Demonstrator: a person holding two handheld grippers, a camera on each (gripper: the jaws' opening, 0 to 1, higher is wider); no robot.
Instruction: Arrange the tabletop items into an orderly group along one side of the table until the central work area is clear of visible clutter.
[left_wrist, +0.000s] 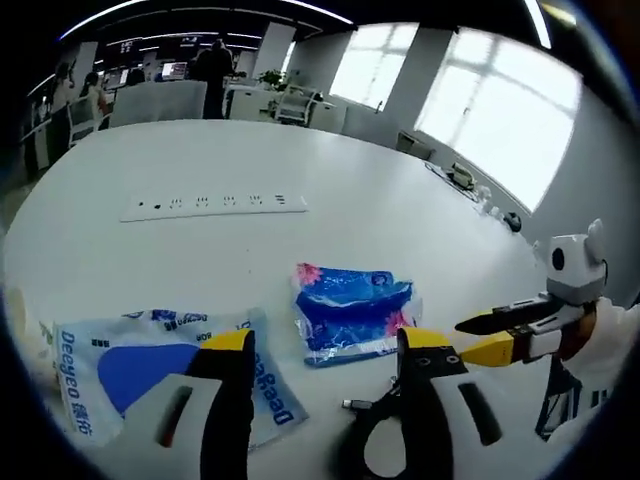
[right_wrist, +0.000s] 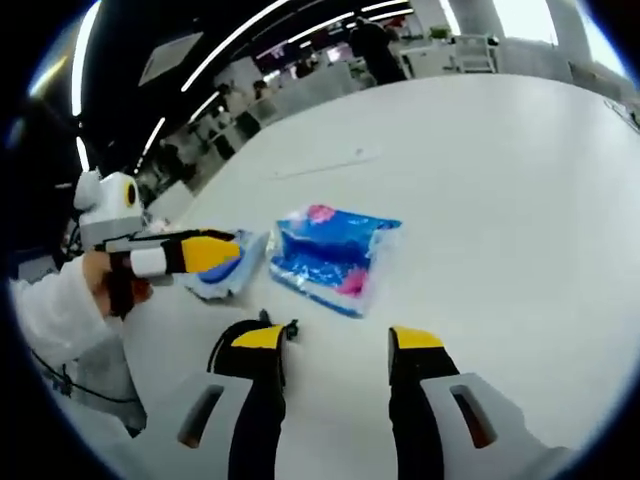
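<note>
A blue printed packet (left_wrist: 350, 305) (right_wrist: 330, 255) lies flat on the white table (left_wrist: 400, 200). Left of it lies a white and blue Deeyeo pouch (left_wrist: 130, 370) (right_wrist: 238, 278). A black coiled cable (left_wrist: 372, 435) (right_wrist: 240, 340) rests nearer to me. My left gripper (left_wrist: 328, 345) is open above the table, its jaws spanning the pouch's edge and the cable. In the right gripper view the left gripper (right_wrist: 228, 255) hovers over the pouch. My right gripper (right_wrist: 338, 340) is open, empty, short of the blue packet; it enters the left gripper view from the right (left_wrist: 462, 338).
A white power strip (left_wrist: 213, 205) (right_wrist: 325, 162) lies farther back on the table. Small items (left_wrist: 462, 178) sit near the far right edge by the windows. Chairs, desks and people stand beyond the table's far end. A white-sleeved hand (right_wrist: 95, 285) holds the left gripper.
</note>
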